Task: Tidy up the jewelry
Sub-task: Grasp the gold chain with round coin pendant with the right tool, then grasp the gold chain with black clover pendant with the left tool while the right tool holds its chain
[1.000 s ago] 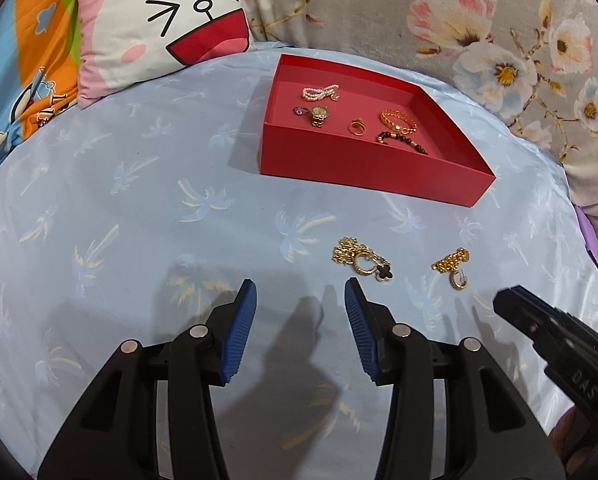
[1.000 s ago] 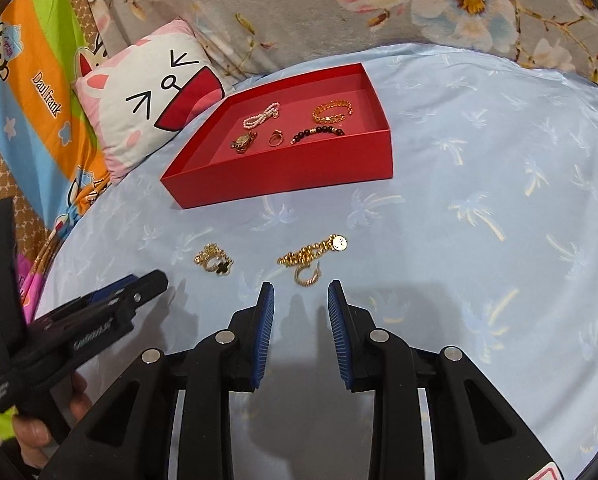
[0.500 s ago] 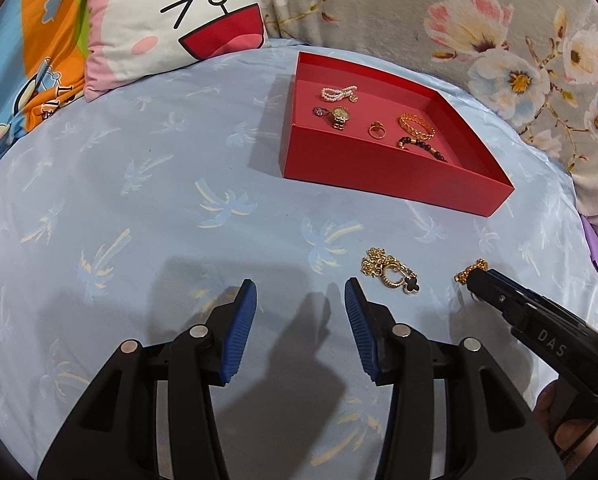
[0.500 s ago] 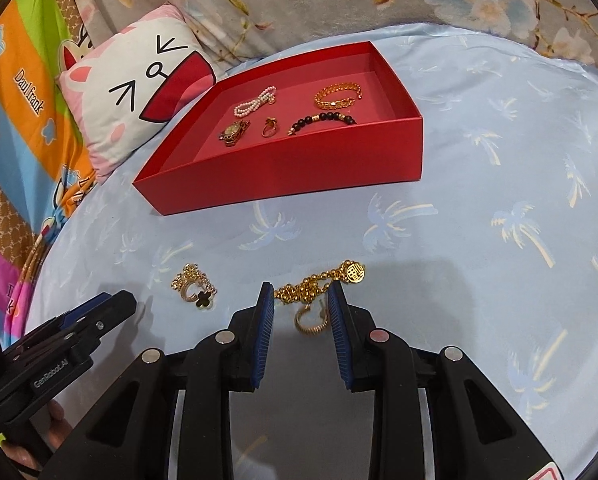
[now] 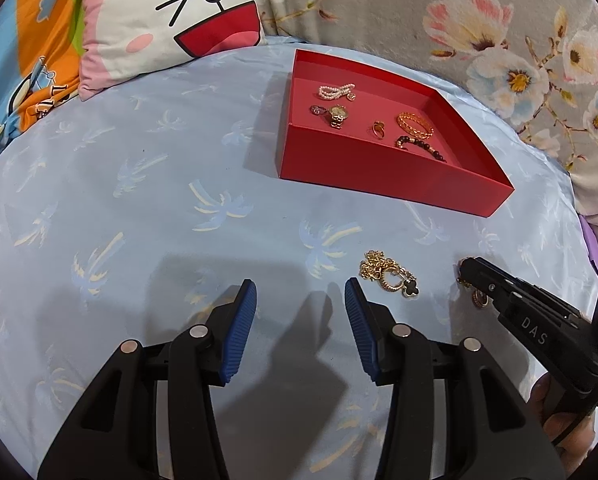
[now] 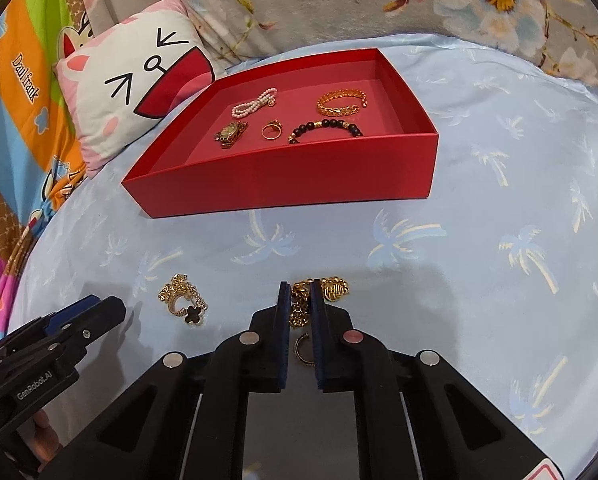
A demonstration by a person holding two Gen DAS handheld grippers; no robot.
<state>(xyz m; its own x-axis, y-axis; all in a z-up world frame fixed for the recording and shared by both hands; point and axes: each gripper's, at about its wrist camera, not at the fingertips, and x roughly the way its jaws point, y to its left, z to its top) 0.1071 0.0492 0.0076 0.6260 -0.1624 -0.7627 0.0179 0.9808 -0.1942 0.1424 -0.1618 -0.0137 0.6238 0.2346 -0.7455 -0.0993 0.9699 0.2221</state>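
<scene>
A red tray (image 5: 387,178) (image 6: 283,184) on the blue sheet holds several pieces: a pearl bracelet (image 6: 255,103), a gold watch (image 6: 230,134), a gold ring (image 6: 271,130), a gold bangle (image 6: 341,104) and a black bead bracelet (image 6: 325,127). A gold chain with a black clover charm (image 5: 389,276) (image 6: 181,300) lies on the sheet just right of my open, empty left gripper (image 5: 301,296). My right gripper (image 6: 301,300) (image 5: 475,276) is shut on a gold chain with a coin pendant (image 6: 319,292), which rests on the sheet.
A cartoon-face pillow (image 5: 171,16) (image 6: 135,80) lies at the back left of the tray. A floral blanket (image 5: 479,32) runs along the back. A striped colourful cloth (image 6: 15,92) lies at the left edge.
My right gripper moved forward over the coin-pendant chain and its jaws closed on it. My left gripper stayed open and drifted slightly left and back.
</scene>
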